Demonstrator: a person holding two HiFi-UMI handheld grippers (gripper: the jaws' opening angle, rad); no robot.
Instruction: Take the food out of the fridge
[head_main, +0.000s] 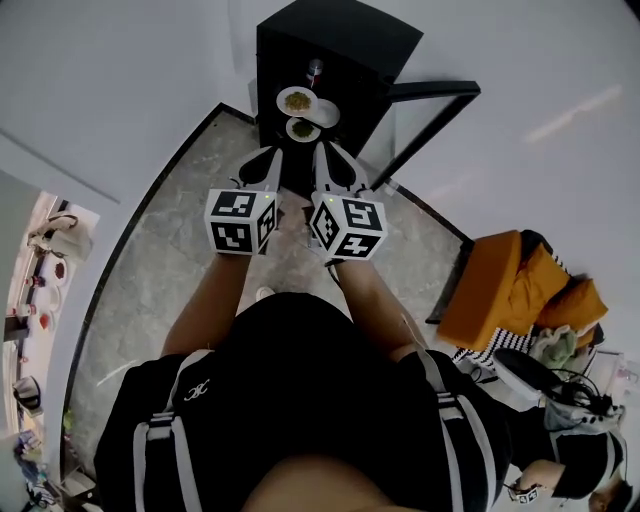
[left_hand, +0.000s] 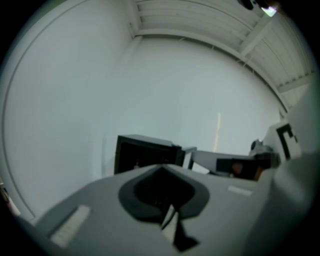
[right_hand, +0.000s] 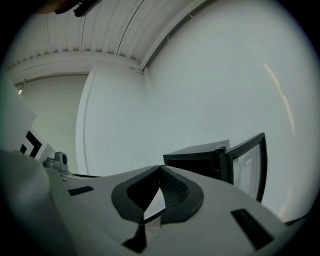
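Head view: small black fridge (head_main: 335, 55) stood on the floor (head_main: 170, 230) against the wall, with its door (head_main: 432, 110) swung open to the right. Two dishes showed in the opening: upper plate of food (head_main: 297, 100), with the lower plate of food (head_main: 303, 129) just below it. Both were probably near the front edge of their shelves, but the shelves were too dark to make out. A bottle (head_main: 315, 70) stood behind the upper plate. Left hand-held gripper (head_main: 263, 160) and right hand-held gripper (head_main: 328, 156) were side by side, aimed at the opening, short of the plates and touching nothing.

Left gripper view: jaws were pressed together with nothing between them. Fridge (left_hand: 145, 152) was ahead, interior dark, food not readable here.

Right gripper view: jaws were tip to tip as well, empty. Fridge (right_hand: 197, 161) was ahead-right, door (right_hand: 248, 162) open beyond it.

Read: door step was done and the food was still inside, so this was the approach to the first pick. Next move needed one pair of jaws opened before reaching in, then a level entry onto a plate rim. The lower plate looked nearer. Keep the plate flat coming out and mind the door edge on the right.
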